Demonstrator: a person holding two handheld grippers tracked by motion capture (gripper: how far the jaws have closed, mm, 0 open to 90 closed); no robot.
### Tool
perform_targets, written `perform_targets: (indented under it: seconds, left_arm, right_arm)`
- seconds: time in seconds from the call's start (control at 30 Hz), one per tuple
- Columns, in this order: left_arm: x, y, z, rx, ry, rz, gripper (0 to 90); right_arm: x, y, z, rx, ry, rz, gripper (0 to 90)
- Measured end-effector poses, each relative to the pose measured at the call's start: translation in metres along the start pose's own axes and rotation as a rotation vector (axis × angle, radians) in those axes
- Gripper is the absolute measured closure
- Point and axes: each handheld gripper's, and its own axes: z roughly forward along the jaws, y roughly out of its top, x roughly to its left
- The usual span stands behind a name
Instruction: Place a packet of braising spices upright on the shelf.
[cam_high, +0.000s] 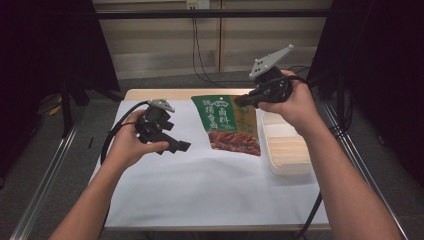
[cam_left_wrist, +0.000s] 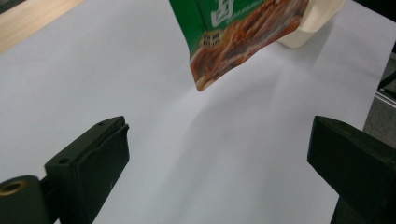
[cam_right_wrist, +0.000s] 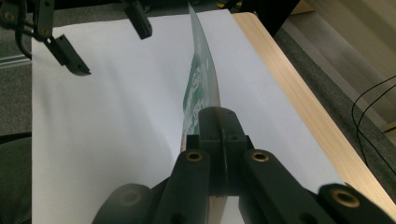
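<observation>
While your right tool (cam_high: 245, 100) pinches the green packet (cam_high: 230, 125) by its edge, hanging clear of the table (cam_high: 165, 195), beside the tub (cam_high: 292, 155), your left tool's (cam_left_wrist: 219, 154) view shows wide, empty jaws with the packet ahead. Your right tool's view shows jaws clamped; judge placement next.

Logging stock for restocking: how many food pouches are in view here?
1. The green food pouch hangs above the white sheet, clamped at its edge by the right tool, beside the plastic tub. None seems hidden.

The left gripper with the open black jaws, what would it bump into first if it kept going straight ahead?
Probably the white paper sheet covering the table, since the left gripper tilts down toward it. The hanging green snack pouch lies farther ahead; depth is hard to judge.
</observation>
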Motion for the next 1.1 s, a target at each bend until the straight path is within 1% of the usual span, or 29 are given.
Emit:
perform_targets:
  seconds: [0.03, 0.07, 0.1, 0.17, 0.2, 0.23, 0.27, 0.33, 0.37, 0.4, 0.43, 0.47, 0.5, 0.53, 0.57, 0.6, 0.63, 0.67, 0.7, 0.73, 0.77, 0.8, 0.83, 0.87, 0.93, 0.97, 1.1]
  left_arm:
    - [0.001, -0.002, 0.002, 0.005, 0.006, -0.005, 5.4]
    - [0.002, -0.004, 0.004, 0.014, 0.009, 0.008, 4.9]
    - [0.0, -0.006, 0.008, -0.009, 0.016, -0.03, 4.9]
    - [0.001, -0.01, 0.012, -0.005, 0.018, -0.036, 4.9]
    - [0.004, -0.012, 0.012, 0.017, 0.014, -0.01, 4.9]
    - [0.004, -0.014, 0.015, 0.002, 0.012, -0.028, 5.0]
    - [0.004, -0.017, 0.018, -0.013, 0.002, -0.054, 5.1]
    - [0.006, -0.022, 0.022, -0.023, 0.008, -0.062, 5.1]
    - [0.007, -0.023, 0.022, 0.002, 0.006, -0.04, 5.1]
    - [0.008, -0.024, 0.023, 0.009, 0.006, -0.032, 5.1]
    - [0.006, -0.026, 0.026, -0.016, 0.006, -0.067, 5.1]
    - [0.005, -0.028, 0.028, -0.021, 0.012, -0.073, 5.1]
    - [0.005, -0.029, 0.029, -0.014, 0.015, -0.074, 5.1]
    - [0.004, -0.031, 0.03, -0.028, 0.014, -0.085, 5.1]
    - [0.003, -0.032, 0.031, -0.023, 0.022, -0.085, 5.1]
    - [0.003, -0.032, 0.031, -0.02, 0.014, -0.08, 5.2]
    - [0.002, -0.034, 0.032, -0.023, 0.018, -0.089, 5.3]
    - [0.003, -0.034, 0.032, -0.02, 0.016, -0.078, 5.3]
    - [0.001, -0.036, 0.032, -0.026, 0.013, -0.096, 5.3]
    - [0.002, -0.037, 0.032, -0.016, 0.013, -0.081, 5.3]
    - [0.001, -0.038, 0.033, -0.023, 0.011, -0.095, 5.3]
    - [0.003, -0.039, 0.033, -0.014, 0.009, -0.077, 5.4]
    - [0.002, -0.04, 0.034, -0.026, 0.006, -0.098, 5.5]
    - [0.003, -0.041, 0.035, -0.019, 0.005, -0.09, 5.5]
    - [0.003, -0.044, 0.035, -0.012, 0.007, -0.088, 5.5]
    - [0.003, -0.045, 0.035, -0.013, 0.002, -0.095, 5.5]
    - [0.003, -0.049, 0.035, -0.015, 0.006, -0.094, 5.5]
  right_arm:
    - [0.0, 0.0, 0.0, 0.0, 0.0, 0.0, 90.0]
    - [-0.004, -0.001, -0.002, -0.009, -0.003, 0.008, 90.0]
    - [-0.005, -0.001, -0.004, -0.011, -0.007, 0.014, 90.0]
    - [-0.007, -0.001, -0.005, -0.017, -0.013, 0.022, 90.0]
    - [-0.008, -0.001, -0.006, -0.02, -0.019, 0.028, 90.0]
    - [-0.01, 0.0, -0.007, -0.022, -0.021, 0.024, 90.0]
    - [-0.014, 0.0, -0.009, -0.028, -0.028, 0.034, 90.0]
    - [-0.015, 0.0, -0.009, -0.032, -0.031, 0.036, 90.0]
    - [-0.017, 0.0, -0.01, -0.033, -0.032, 0.039, 90.0]
    - [-0.018, 0.001, -0.01, -0.031, -0.038, 0.041, 90.0]
    - [-0.019, 0.001, -0.01, -0.03, -0.039, 0.042, 90.0]
    - [-0.02, 0.001, -0.01, -0.031, -0.04, 0.041, 90.0]
    - [-0.022, 0.001, -0.01, -0.033, -0.04, 0.042, 90.0]
    - [-0.024, 0.001, -0.01, -0.033, -0.045, 0.047, 90.0]
    - [-0.025, 0.0, -0.011, -0.034, -0.048, 0.05, 90.0]
    - [-0.027, 0.0, -0.011, -0.035, -0.053, 0.053, 90.0]
    - [-0.029, 0.001, -0.012, -0.038, -0.053, 0.054, 90.0]
    - [-0.031, 0.001, -0.013, -0.043, -0.058, 0.058, 90.0]
    - [-0.032, 0.002, -0.014, -0.042, -0.061, 0.064, 90.0]
    - [-0.036, 0.004, -0.016, -0.038, -0.072, 0.059, 90.0]
    - [-0.036, 0.004, -0.016, -0.038, -0.072, 0.059, 90.0]
    - [-0.038, 0.004, -0.017, -0.036, -0.076, 0.063, 90.0]
    - [-0.042, 0.005, -0.02, -0.043, -0.08, 0.066, 90.0]
    - [-0.043, 0.005, -0.021, -0.047, -0.079, 0.075, 90.0]
    - [-0.045, 0.005, -0.022, -0.05, -0.084, 0.08, 90.0]
    - [-0.047, 0.005, -0.023, -0.05, -0.087, 0.079, 90.0]
    - [-0.056, 0.003, -0.025, -0.051, -0.106, 0.094, 90.0]
